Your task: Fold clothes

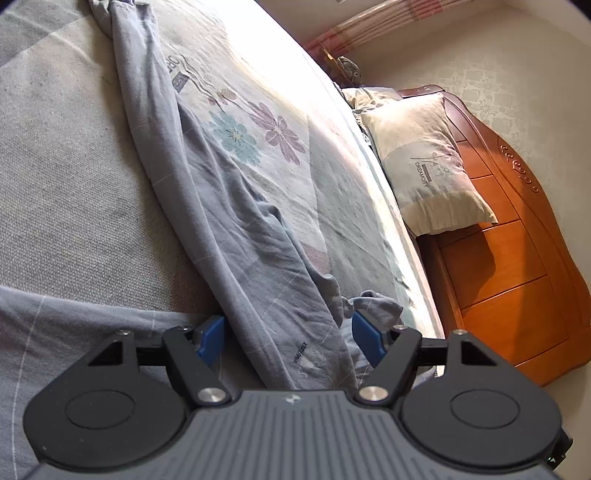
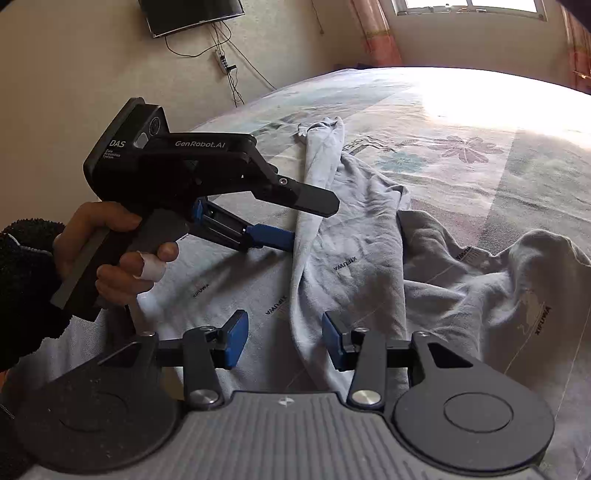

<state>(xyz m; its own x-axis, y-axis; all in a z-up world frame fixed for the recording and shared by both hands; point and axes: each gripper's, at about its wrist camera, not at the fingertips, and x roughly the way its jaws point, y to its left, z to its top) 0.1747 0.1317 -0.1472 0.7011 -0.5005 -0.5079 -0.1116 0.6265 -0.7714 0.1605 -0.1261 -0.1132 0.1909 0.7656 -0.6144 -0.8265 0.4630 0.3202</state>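
A grey-blue long-sleeved garment (image 1: 236,229) with "XIFUWA" prints lies crumpled on the bed. One sleeve stretches away in a long strip. In the left wrist view, my left gripper (image 1: 290,339) is open, and the strip runs between its blue pads (image 1: 212,339) without being pinched. In the right wrist view, the garment (image 2: 354,251) spreads across the sheet. My right gripper (image 2: 285,339) is open just above a folded edge of it. The left gripper (image 2: 310,221) shows there too, held by a hand (image 2: 110,251), jaws apart beside the sleeve.
The bed sheet (image 1: 74,166) has a floral print. A pillow (image 1: 424,162) leans on the wooden headboard (image 1: 517,258). A wall screen (image 2: 192,14) with a power strip (image 2: 221,59) and hanging cables is beyond the bed's far edge. A bright window (image 2: 469,5) is at the back.
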